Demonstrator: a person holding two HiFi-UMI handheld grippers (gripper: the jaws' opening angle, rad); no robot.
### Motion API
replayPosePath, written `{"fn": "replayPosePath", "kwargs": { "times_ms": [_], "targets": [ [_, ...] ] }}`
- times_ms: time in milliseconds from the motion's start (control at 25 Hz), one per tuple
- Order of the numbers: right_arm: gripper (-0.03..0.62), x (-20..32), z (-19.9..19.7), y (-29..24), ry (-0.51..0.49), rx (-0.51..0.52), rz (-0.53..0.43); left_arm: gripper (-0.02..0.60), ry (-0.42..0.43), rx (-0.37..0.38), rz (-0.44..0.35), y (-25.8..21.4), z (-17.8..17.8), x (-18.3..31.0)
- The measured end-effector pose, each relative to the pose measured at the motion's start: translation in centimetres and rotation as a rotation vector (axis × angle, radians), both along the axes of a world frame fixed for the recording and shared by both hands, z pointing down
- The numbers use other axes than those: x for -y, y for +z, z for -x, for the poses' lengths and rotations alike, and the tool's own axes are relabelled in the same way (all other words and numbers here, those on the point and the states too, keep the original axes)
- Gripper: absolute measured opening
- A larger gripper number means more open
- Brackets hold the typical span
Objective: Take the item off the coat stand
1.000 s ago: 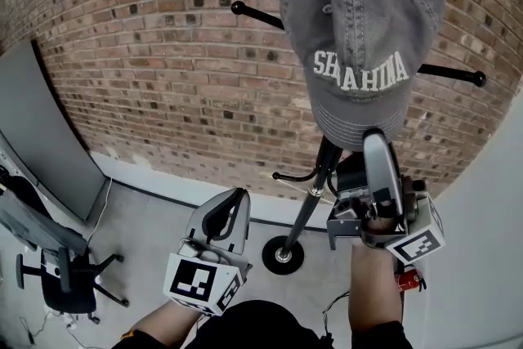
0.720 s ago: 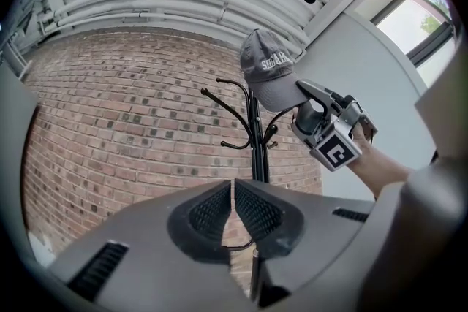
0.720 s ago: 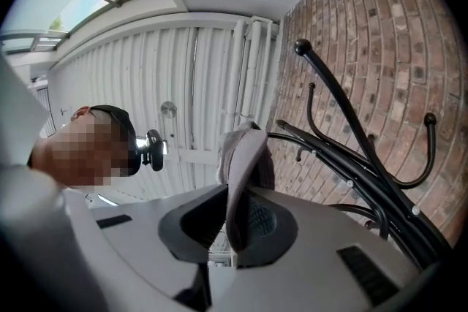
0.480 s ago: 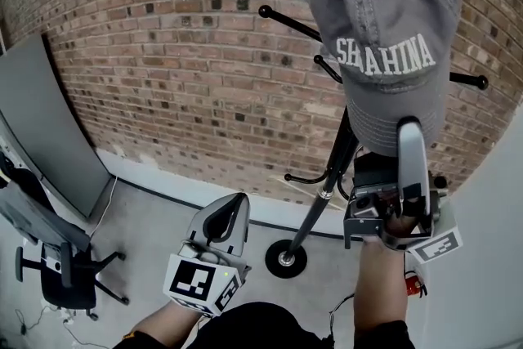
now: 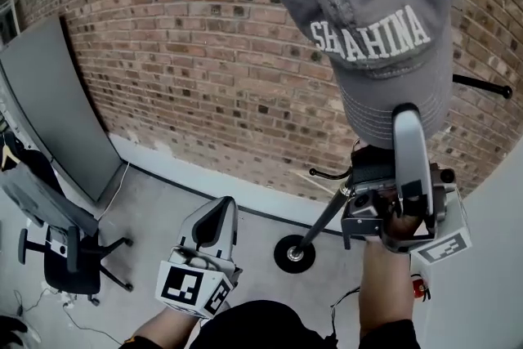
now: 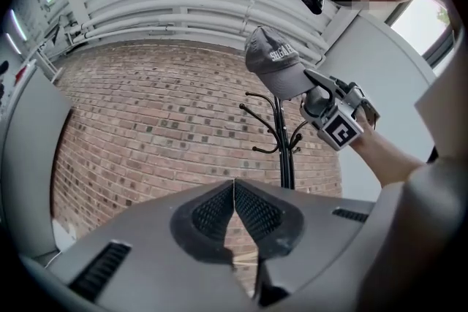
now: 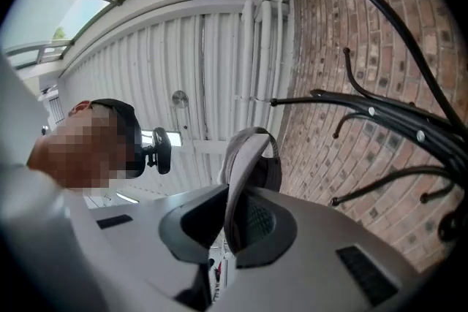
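grey hand-held grippers with marker cubes

the left gripper [image 5: 222, 208] and the right gripper [image 5: 406, 117] are formed of smooth light-grey shells that taper to rounded tips. black ribbed pads [image 6: 212, 214] are set into the jaw faces, with dark slotted vents [image 6: 101, 270] cut behind them. a white cube [image 5: 189, 290] printed with black square markers is mounted on each. dark clothing [image 5: 253, 327] is worn.

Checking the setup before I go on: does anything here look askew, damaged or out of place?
Nothing stands out. The grey cap is held by its brim in the right gripper's shut jaws, seemingly clear of the hooks, and looks intact. The coat stand stands upright in the left gripper view.
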State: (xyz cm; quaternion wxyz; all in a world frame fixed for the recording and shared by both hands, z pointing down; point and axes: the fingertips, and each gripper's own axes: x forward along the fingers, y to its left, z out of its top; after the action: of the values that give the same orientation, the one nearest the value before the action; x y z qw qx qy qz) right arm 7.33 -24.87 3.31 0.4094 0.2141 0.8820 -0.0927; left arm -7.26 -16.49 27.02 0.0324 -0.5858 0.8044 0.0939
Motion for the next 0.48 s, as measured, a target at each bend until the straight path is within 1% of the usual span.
{"fn": "replayPosePath", "kwargs": {
  "times_ms": [120,240,320,480],
  "targets": [
    [0.029,-1.1,2.5,3.3,-0.047,-0.082,0.057,0.026,-0.033,-0.020,0.025,1.0,1.5,-2.0],
    [0.029,-1.9,3.9,8.6,-0.091,-0.185,0.124,0.026,-0.067,-0.037,0.054,3.0,1.9,-3.3],
    [0.029,-2.2,4.6,12.4,-0.112,-0.253,0.173,0.026,-0.081,-0.035,0.074,4.5,2.0,-3.9],
    [0.029,-3.2,5.4,21.5,-0.124,-0.435,0.301,0.026,-0.096,-0.035,0.162,8.7,1.8,-5.6]
  ]
}}
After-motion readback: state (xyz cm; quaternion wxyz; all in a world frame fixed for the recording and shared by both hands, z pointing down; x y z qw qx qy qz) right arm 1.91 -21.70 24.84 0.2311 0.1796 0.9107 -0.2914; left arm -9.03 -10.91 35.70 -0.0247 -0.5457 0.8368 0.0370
